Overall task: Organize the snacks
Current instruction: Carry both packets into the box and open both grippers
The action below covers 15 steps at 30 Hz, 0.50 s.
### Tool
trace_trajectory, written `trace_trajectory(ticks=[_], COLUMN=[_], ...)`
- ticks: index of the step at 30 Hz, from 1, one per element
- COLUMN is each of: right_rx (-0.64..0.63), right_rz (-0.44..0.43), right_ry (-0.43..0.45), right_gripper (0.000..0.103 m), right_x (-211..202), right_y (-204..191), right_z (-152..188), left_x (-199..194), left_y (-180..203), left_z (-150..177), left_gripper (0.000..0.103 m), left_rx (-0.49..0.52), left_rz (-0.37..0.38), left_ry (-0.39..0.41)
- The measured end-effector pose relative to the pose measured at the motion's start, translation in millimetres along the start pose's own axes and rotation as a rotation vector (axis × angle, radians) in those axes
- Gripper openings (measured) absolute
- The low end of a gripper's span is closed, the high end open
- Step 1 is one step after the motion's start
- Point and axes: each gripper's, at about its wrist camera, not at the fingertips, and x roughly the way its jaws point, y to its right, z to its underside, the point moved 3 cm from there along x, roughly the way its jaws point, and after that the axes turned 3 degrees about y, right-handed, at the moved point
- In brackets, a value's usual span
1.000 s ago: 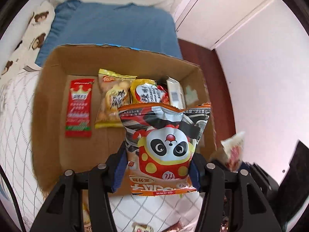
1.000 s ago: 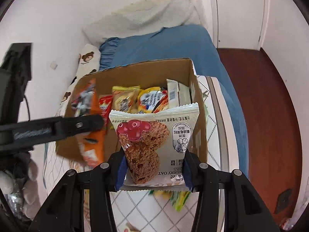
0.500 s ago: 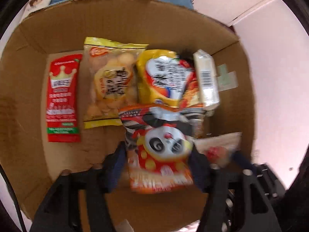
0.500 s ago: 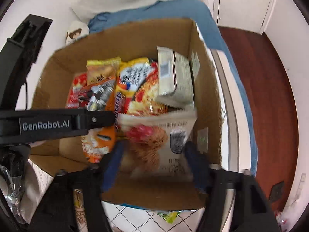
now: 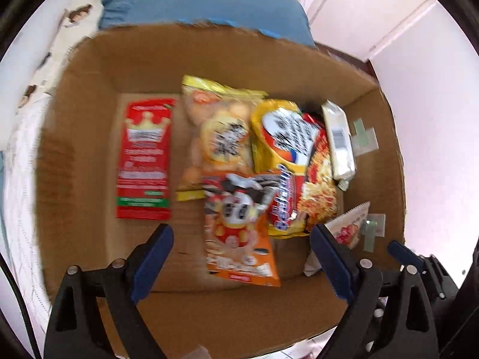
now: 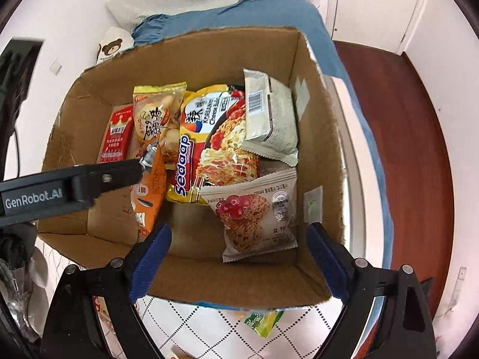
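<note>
Bright, even daylight; left view motion-blurred; fisheye edges bent, black-cornered.

An orange panda snack bag (image 5: 239, 230) lies in the cardboard box (image 6: 209, 48), near its front wall, seemingly overlapping the yellow noodle packet (image 6: 215, 146). A white oat-cake packet (image 6: 257, 212) lies flat in the front right corner.

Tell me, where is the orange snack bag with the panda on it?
The orange panda snack bag is inside the brown cardboard box, near its front, between the red crown packet and the yellow noodle packet.
</note>
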Motion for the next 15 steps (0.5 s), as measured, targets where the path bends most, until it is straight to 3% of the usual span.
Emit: trace_trajectory(ticks=[10,15], right_rx=[-0.037,-0.04], right_rz=[0.066,0.075], right_ry=[0.106,0.184], right_gripper=[0.094,0.094], right_x=[-36.8,-59.8], right_y=[-12.7,-19.9], right_z=[8.3,18.3], left_x=[-53.5,-74.8], left_y=[-24.0,-26.9], left_z=[29.9,37.6], left_gripper=[0.093,0.093], left_rx=[0.004,0.014], left_rz=[-0.064,-0.059], left_ry=[0.211,0.291])
